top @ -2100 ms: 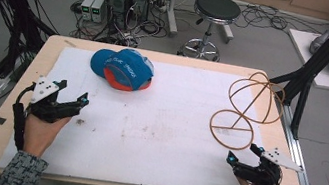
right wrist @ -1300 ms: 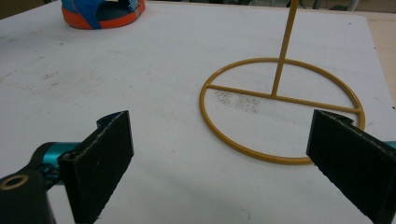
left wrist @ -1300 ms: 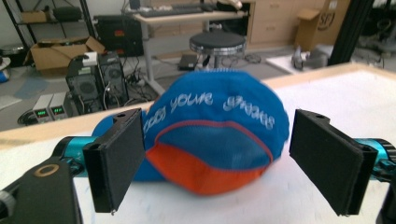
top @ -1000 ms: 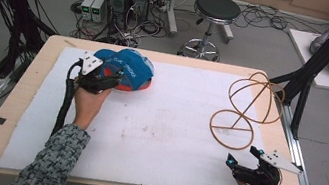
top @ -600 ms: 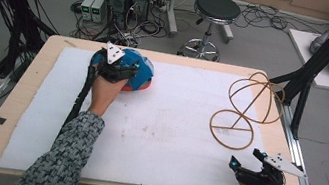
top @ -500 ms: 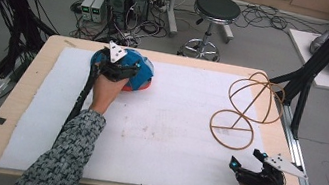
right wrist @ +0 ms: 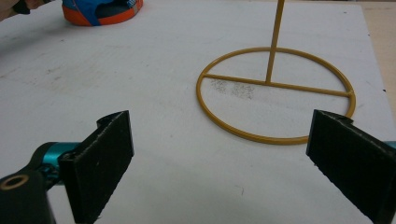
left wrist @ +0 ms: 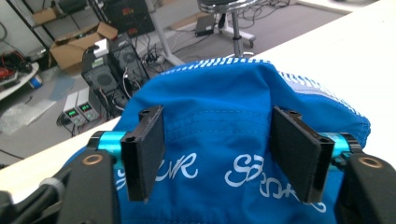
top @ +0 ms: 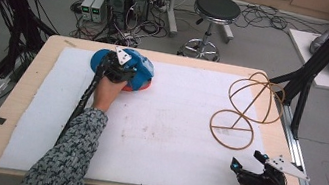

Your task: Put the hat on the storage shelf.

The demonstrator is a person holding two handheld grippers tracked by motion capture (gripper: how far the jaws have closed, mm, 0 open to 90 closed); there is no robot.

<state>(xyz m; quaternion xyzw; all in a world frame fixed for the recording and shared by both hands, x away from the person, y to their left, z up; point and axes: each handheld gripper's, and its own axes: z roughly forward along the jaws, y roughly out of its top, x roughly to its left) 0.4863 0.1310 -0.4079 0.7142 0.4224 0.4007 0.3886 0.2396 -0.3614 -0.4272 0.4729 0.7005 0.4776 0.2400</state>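
Left tongs (top: pixel 118 67): at the blue cap (top: pixel 131 69), on the side nearer the person; the jaws stand partly open and have just been closing; in the left gripper view the cap's blue cloth (left wrist: pixel 224 154) bulges up between the two black pads (left wrist: pixel 144 149), which sit at either side of it; whether the pads already press on the cloth I cannot tell
Blue cap: lies on the white mat (top: pixel 171 129) near the far left corner of the bench (top: pixel 24 99); white lettering on the crown, an orange edge (top: pixel 135 86) underneath on the side towards the person; the left hand (top: pixel 104 93) is just behind the tongs, sleeve stretched out from the near edge of the bench
Right tongs (top: pixel 248 163): well apart from the cap, at the near right corner of the bench; jaws wide open, nothing between them; in the right gripper view only bare mat lies between the pads (right wrist: pixel 100 163)
Wire stand (top: pixel 240 113): yellow-brown, a flat ring base with an upright stem and hoops above; well to the right of the cap, just beyond the right tongs, touched by neither
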